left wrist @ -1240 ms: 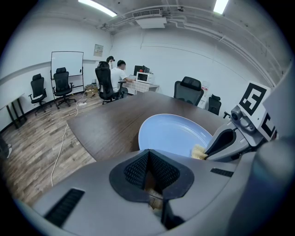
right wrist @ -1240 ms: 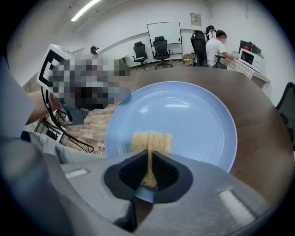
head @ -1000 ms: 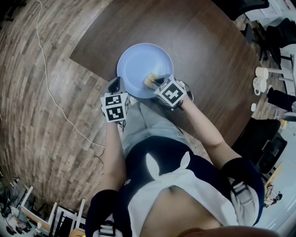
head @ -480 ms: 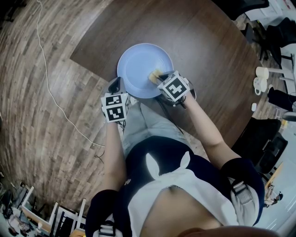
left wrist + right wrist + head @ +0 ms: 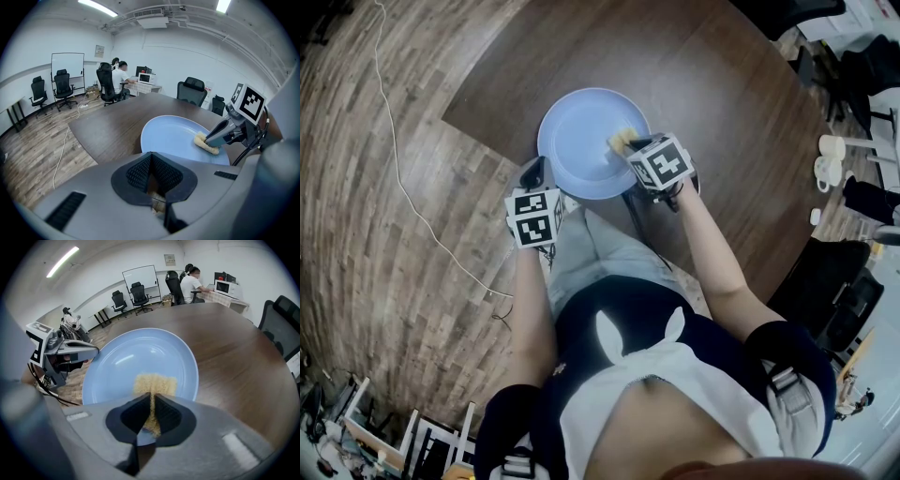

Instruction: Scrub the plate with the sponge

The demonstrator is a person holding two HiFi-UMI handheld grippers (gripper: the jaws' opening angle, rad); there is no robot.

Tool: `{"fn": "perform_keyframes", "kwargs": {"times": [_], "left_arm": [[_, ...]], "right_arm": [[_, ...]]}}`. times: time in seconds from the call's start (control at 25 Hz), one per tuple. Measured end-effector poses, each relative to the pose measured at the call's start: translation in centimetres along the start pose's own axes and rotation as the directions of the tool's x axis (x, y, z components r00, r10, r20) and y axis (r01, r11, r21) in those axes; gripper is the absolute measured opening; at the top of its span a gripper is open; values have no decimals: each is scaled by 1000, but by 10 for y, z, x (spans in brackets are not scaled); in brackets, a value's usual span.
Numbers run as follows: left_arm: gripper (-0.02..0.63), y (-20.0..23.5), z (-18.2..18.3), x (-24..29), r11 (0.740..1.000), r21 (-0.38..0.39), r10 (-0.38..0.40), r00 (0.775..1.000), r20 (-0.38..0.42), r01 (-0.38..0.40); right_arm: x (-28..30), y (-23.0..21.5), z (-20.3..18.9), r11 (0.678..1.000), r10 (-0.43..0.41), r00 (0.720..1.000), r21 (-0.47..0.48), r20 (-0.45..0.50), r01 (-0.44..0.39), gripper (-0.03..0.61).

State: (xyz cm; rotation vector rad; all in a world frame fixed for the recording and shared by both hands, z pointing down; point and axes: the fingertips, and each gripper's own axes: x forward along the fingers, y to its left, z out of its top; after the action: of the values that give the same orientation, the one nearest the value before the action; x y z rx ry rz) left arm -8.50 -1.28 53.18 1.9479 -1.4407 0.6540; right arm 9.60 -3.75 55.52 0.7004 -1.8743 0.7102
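Observation:
A pale blue plate (image 5: 581, 136) lies near the front edge of the dark wooden table (image 5: 722, 84). My right gripper (image 5: 630, 145) is shut on a yellow sponge (image 5: 622, 141) and presses it onto the plate's right side. In the right gripper view the sponge (image 5: 154, 383) sticks out from the jaws of the right gripper (image 5: 152, 401) onto the plate (image 5: 136, 352). My left gripper (image 5: 533, 173) is at the plate's near-left rim, shut on it. In the left gripper view the left gripper (image 5: 151, 157) hides that rim, and the sponge (image 5: 206, 143) lies on the plate (image 5: 173, 136).
The table's edge runs just behind the grippers, with wood floor and a white cable (image 5: 403, 187) to the left. White cups (image 5: 827, 159) stand on another surface at the far right. Office chairs (image 5: 107, 84) and a seated person are far off.
My right gripper has slid the sponge across the plate, from its near-right part farther away and to the right. The left gripper and the plate have stayed put.

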Motion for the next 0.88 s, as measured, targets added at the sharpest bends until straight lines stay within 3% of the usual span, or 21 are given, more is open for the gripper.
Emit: {"fn": "perform_keyframes", "kwargs": {"times": [0.56, 0.68, 0.8, 0.88], "left_arm": [[3, -1, 0, -1, 1000, 18, 1, 1000, -15, 0], [3, -4, 2, -2, 999, 35, 1, 1000, -17, -1], [3, -7, 13, -9, 1000, 29, -9, 1000, 21, 8], [3, -8, 23, -15, 1000, 27, -11, 999, 52, 10]], "right_arm": [[-5, -15, 9, 983, -118, 987, 150, 110, 101, 30], [-9, -13, 13, 978, -104, 983, 196, 152, 74, 85], [-22, -9, 21, 980, -108, 966, 190, 235, 63, 92], [-35, -4, 32, 982, -119, 940, 177, 321, 64, 92]]}}
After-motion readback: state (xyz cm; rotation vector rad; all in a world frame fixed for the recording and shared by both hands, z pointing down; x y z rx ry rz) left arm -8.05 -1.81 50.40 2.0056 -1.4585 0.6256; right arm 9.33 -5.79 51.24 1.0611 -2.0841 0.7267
